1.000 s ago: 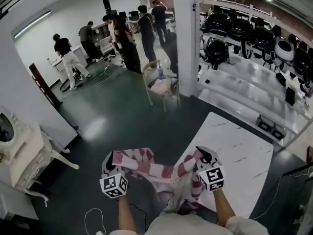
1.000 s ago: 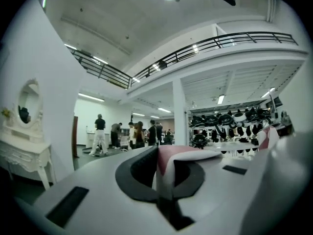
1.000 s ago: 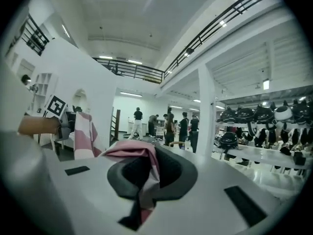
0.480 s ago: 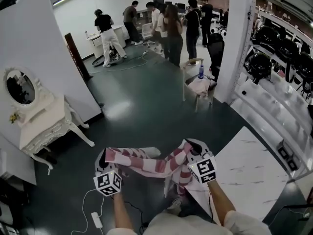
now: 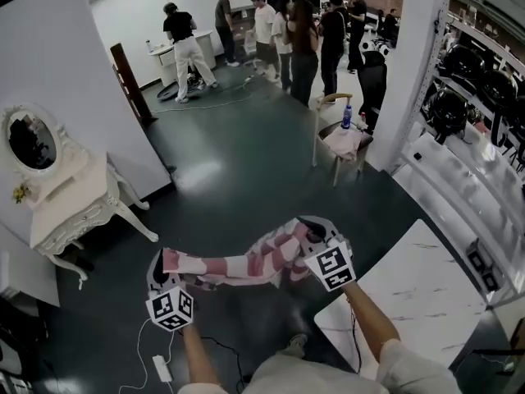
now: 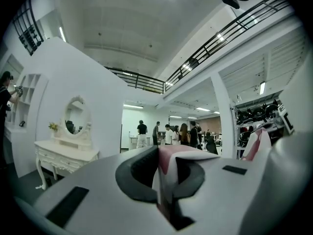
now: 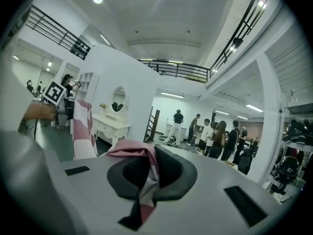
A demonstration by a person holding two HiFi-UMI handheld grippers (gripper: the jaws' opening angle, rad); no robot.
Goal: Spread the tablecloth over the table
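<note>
The pink-and-white striped tablecloth (image 5: pixel 238 263) hangs bunched in a band between my two grippers, over the dark floor to the left of the white marble table (image 5: pixel 418 302). My left gripper (image 5: pixel 158 263) is shut on the cloth's left end; in the left gripper view the cloth (image 6: pixel 166 163) is pinched between the jaws of the left gripper (image 6: pixel 167 173). My right gripper (image 5: pixel 316 230) is shut on the right end near the table's corner. In the right gripper view the cloth (image 7: pixel 139 151) is folded over the shut jaws of the right gripper (image 7: pixel 150 175).
A white dressing table with an oval mirror (image 5: pixel 66 212) stands at the left. A chair with a bottle (image 5: pixel 340 138) and a white column (image 5: pixel 410 72) are ahead, shelves (image 5: pixel 467 171) at right. Several people (image 5: pixel 279 31) stand far back. A cable and power strip (image 5: pixel 160 368) lie on the floor.
Both grippers have swung left with the cloth, away from the table. The cloth has come off the table's corner and is now held over the floor.
</note>
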